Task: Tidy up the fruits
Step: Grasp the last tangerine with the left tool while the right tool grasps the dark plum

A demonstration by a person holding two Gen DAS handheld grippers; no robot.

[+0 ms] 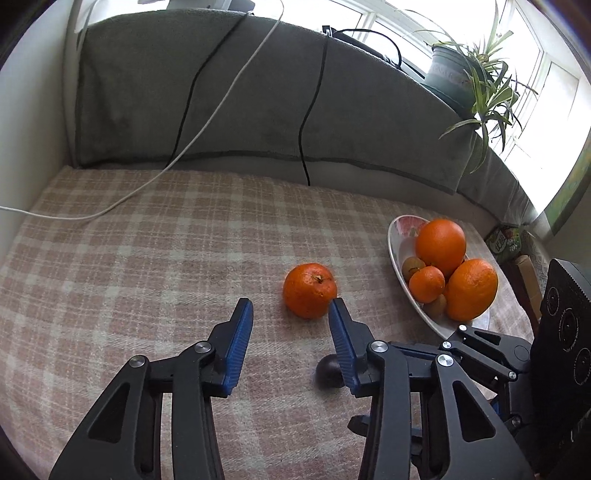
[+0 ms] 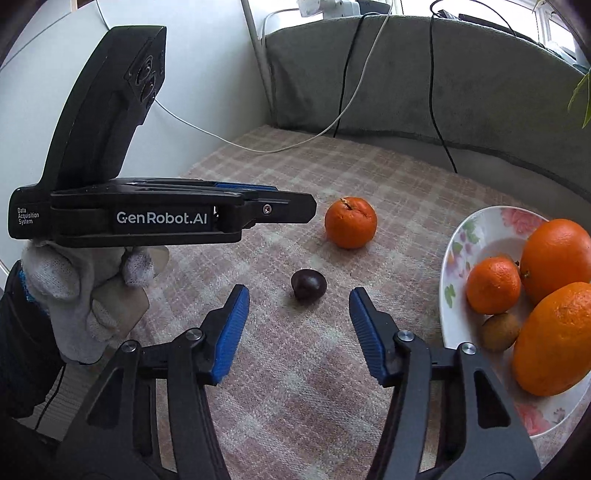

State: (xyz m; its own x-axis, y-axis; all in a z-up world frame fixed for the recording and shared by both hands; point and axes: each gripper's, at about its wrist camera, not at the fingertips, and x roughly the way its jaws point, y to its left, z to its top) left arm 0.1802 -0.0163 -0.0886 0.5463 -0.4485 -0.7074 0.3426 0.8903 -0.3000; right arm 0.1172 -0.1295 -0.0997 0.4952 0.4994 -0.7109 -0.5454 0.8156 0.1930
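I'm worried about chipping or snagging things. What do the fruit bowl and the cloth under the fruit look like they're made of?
The bowl looks like glazed ceramic or porcelain: glossy white, a printed floral pattern, a thin hard rim. Melamine can't be ruled out. The checked cloth looks like woven wool or a wool-like blanket: matte, slightly fuzzy, with pink and cream plaid.

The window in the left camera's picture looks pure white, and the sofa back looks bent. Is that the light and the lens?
Yes. In the left wrist view the window is blown out by daylight, washing out detail behind the potted plant; the fisheye lens bows the sofa back. In the right wrist view the lone orange stays sharp, with soft shadows.
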